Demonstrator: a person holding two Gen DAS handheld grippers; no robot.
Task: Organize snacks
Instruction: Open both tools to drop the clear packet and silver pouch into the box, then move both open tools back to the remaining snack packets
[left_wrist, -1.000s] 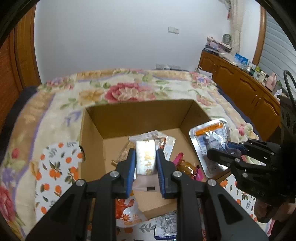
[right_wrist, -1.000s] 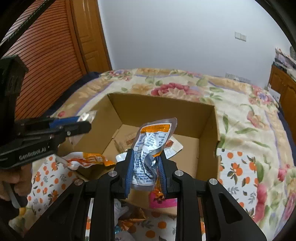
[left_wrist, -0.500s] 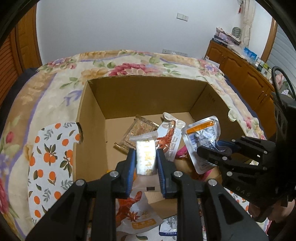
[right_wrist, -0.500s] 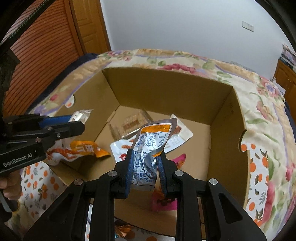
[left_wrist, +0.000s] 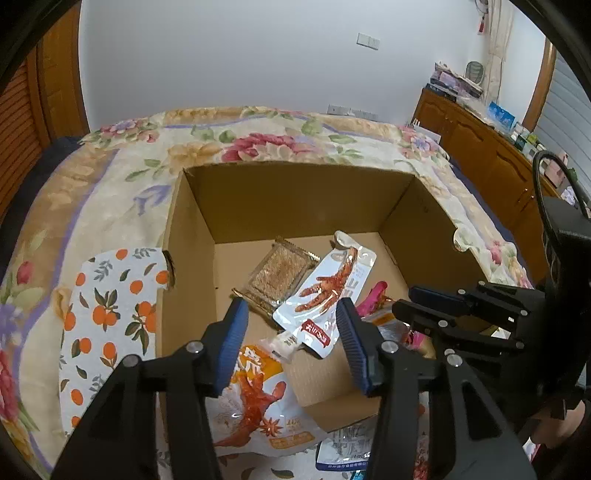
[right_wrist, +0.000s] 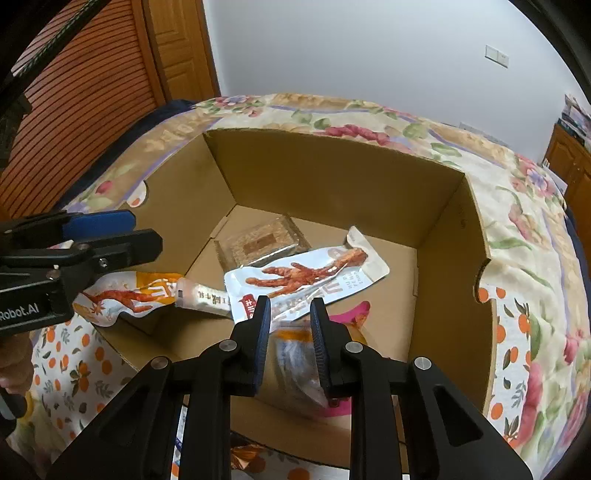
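An open cardboard box (left_wrist: 295, 199) (right_wrist: 332, 177) sits on the bed. Inside lie a white chicken-foot pouch (left_wrist: 325, 291) (right_wrist: 306, 277), a brown cracker pack (left_wrist: 280, 269) (right_wrist: 258, 243) and a pink packet (left_wrist: 376, 291). My left gripper (left_wrist: 291, 306) (right_wrist: 146, 230) hovers over the near-left corner with its jaws opening. A small white packet (left_wrist: 284, 341) (right_wrist: 203, 295) lies loose below them, beside an orange pouch (left_wrist: 255, 398) (right_wrist: 122, 295) draped over the rim. My right gripper (right_wrist: 290, 301) (left_wrist: 404, 300) is shut on a silver pouch with an orange band (right_wrist: 295, 354), which sits low between the pads.
A flowered bedspread (left_wrist: 258, 144) surrounds the box, with an orange-print cloth (left_wrist: 107, 317) at its near side. More packets (left_wrist: 347, 450) lie on the cloth in front of the box. Wooden cabinets (left_wrist: 480, 147) line the right wall. A person's hand (right_wrist: 14, 362) holds the left gripper.
The left jaws have spread and the small white packet has dropped out of them into the box's near-left corner. The silver pouch now sits lower between the right pads.
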